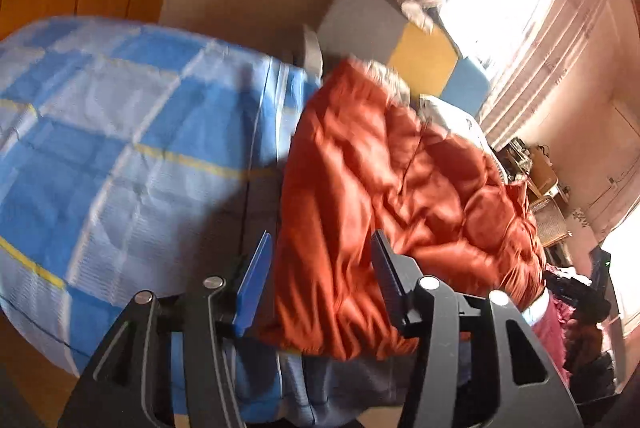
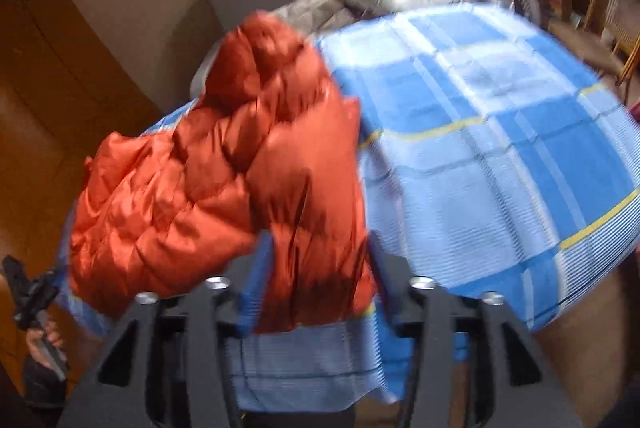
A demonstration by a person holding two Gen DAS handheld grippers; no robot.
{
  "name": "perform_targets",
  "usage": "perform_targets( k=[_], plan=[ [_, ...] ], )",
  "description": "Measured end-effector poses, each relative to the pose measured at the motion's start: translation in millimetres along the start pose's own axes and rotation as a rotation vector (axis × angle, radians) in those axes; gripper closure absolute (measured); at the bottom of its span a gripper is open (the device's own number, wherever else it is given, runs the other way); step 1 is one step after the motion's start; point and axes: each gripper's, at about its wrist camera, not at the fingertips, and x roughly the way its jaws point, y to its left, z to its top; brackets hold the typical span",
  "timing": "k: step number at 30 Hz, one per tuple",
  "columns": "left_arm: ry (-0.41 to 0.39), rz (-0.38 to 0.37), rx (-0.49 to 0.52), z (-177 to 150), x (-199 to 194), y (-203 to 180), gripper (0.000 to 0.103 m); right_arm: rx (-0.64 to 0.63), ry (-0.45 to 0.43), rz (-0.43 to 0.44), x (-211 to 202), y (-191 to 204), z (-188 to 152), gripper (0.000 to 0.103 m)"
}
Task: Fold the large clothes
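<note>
Both grippers hold the jacket (image 1: 400, 196), mid-frame over the bed (image 1: 100, 132): left gripper (image 1: 320, 280) jaws wide around its hem, right gripper (image 2: 320, 268) likewise (pad contact blurred, cannot tell). Advise lifting evenly, keeping edges taut and aligned.

Motion-blurred orange jacket (image 2: 224, 188), its hem hiding the right hand-held gripper (image 2: 320, 284) fingertips, checked bedspread (image 2: 500, 148) cut off at right
</note>
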Motion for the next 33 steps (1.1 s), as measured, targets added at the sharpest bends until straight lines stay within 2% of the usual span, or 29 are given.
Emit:
perform_targets(
  k=[3,7,10,12,16,17,19,20,21,23,24,27,33],
  plan=[
    [-0.019,-0.043,0.053,12,-1,-19,0.053,-0.032,-0.063,-0.012,-9,11,15,0.046],
    [0.015,-0.109,0.121,25,23,-51,0.053,-0.113,-0.09,-0.013,-1,42,29,0.046],
    [0.053,-0.116,0.162,34,48,-72,0.051,-0.163,-0.076,-0.009,19,69,40,0.046],
    [0.078,-0.121,0.167,39,65,-82,0.042,-0.193,-0.057,-0.016,39,85,49,0.046],
    [0.126,-0.102,0.176,51,99,-95,0.039,-0.253,-0.004,-0.058,76,111,64,0.048],
    [0.147,-0.099,0.187,53,108,-98,0.041,-0.272,0.024,-0.063,87,116,67,0.054],
    [0.184,-0.074,0.225,51,123,-102,0.059,-0.294,0.065,-0.089,104,123,68,0.062],
    [0.197,-0.057,0.236,50,129,-104,0.079,-0.301,0.074,-0.096,108,124,67,0.073],
    [0.206,-0.055,0.242,50,133,-103,0.091,-0.308,0.087,-0.095,114,125,67,0.082],
    [0.188,-0.042,0.247,48,134,-100,0.101,-0.319,0.083,-0.099,113,129,65,0.092],
    [0.175,-0.042,0.246,47,131,-99,0.102,-0.318,0.072,-0.095,109,130,65,0.096],
    [0.112,-0.033,0.254,47,115,-100,0.102,-0.318,0.026,-0.092,96,132,66,0.099],
    [-0.037,-0.04,0.224,63,78,-100,0.102,-0.313,-0.092,-0.09,63,143,75,0.099]
  ],
)
